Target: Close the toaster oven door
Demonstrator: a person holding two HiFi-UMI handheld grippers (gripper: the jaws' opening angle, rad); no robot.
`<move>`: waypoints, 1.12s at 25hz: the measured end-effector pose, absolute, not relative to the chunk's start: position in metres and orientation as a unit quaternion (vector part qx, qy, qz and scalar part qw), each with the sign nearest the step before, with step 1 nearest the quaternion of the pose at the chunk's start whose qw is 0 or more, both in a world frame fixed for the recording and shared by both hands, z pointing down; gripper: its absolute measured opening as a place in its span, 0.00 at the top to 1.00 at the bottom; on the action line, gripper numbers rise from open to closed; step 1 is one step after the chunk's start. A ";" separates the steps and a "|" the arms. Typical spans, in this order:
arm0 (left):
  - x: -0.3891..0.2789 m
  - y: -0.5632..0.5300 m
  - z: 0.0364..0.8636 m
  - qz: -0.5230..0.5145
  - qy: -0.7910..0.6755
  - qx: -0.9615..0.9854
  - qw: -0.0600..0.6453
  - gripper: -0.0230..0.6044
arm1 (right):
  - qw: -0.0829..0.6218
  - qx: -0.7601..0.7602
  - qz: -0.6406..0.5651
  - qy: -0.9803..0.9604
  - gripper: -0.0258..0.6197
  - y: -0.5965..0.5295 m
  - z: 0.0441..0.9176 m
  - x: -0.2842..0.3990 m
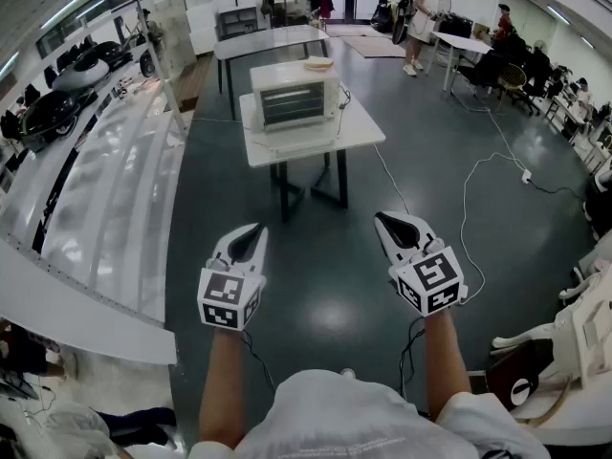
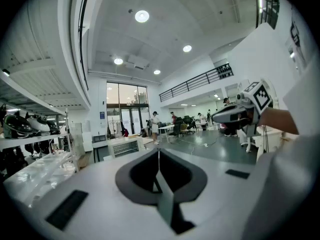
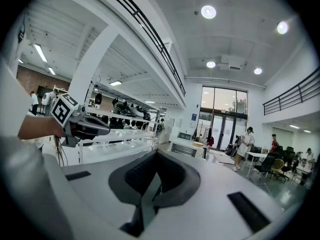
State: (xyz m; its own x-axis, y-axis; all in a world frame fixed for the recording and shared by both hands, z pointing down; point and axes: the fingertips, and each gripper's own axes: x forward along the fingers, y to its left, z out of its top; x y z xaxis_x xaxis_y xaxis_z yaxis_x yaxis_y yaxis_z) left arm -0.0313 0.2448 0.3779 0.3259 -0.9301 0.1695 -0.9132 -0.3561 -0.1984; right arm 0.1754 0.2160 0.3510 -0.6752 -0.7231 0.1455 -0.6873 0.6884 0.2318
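Note:
The white toaster oven (image 1: 295, 94) stands on a small white table (image 1: 354, 132) across the room from me. A pale flap seems to lie flat in front of it, but I cannot tell the door's position for sure. Both grippers hang in the air well short of the table, pointing toward it. My left gripper (image 1: 256, 229) is shut with nothing in it, and so is my right gripper (image 1: 381, 218). In the left gripper view the shut jaws (image 2: 159, 151) aim at the oven (image 2: 123, 146). The right gripper view also shows the oven (image 3: 187, 148) beyond its shut jaws.
A long shelf rack (image 1: 105, 189) with helmets runs along the left. Behind the oven stands a grey table (image 1: 268, 41). White cables (image 1: 478, 189) trail over the dark floor at the right. People and desks (image 1: 459, 36) are at the back right, white furniture (image 1: 583, 342) near right.

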 end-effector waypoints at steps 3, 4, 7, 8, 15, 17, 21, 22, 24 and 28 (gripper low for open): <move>-0.029 0.245 0.375 -0.127 0.569 -0.812 0.035 0.93 | 0.115 0.386 -0.079 -0.912 0.94 0.214 0.351 0.177; -0.029 0.244 0.375 -0.128 0.570 -0.811 0.035 0.93 | 0.116 0.384 -0.080 -0.912 0.94 0.213 0.351 0.177; -0.030 0.242 0.378 -0.130 0.570 -0.811 0.031 0.93 | 0.114 0.382 -0.081 -0.914 0.94 0.210 0.352 0.176; -0.030 0.242 0.380 -0.130 0.569 -0.812 0.029 0.93 | 0.108 0.382 -0.077 -0.915 0.94 0.209 0.351 0.176; -0.038 0.239 0.383 -0.125 0.579 -0.806 0.018 0.93 | 0.091 0.368 -0.056 -0.924 0.93 0.208 0.350 0.170; -0.037 0.240 0.383 -0.118 0.574 -0.810 0.014 0.93 | 0.090 0.365 -0.053 -0.925 0.93 0.209 0.351 0.169; -0.036 0.238 0.387 -0.119 0.565 -0.817 0.010 0.78 | 0.094 0.352 -0.050 -0.930 0.79 0.209 0.354 0.161; -0.037 0.237 0.388 -0.120 0.562 -0.818 0.010 0.77 | 0.094 0.350 -0.050 -0.931 0.79 0.209 0.354 0.157; -0.039 0.237 0.389 -0.122 0.558 -0.821 0.010 0.77 | 0.094 0.344 -0.051 -0.933 0.79 0.209 0.354 0.150; -0.048 0.239 0.395 -0.129 0.554 -0.822 0.006 0.77 | 0.098 0.336 -0.047 -0.935 0.79 0.213 0.357 0.138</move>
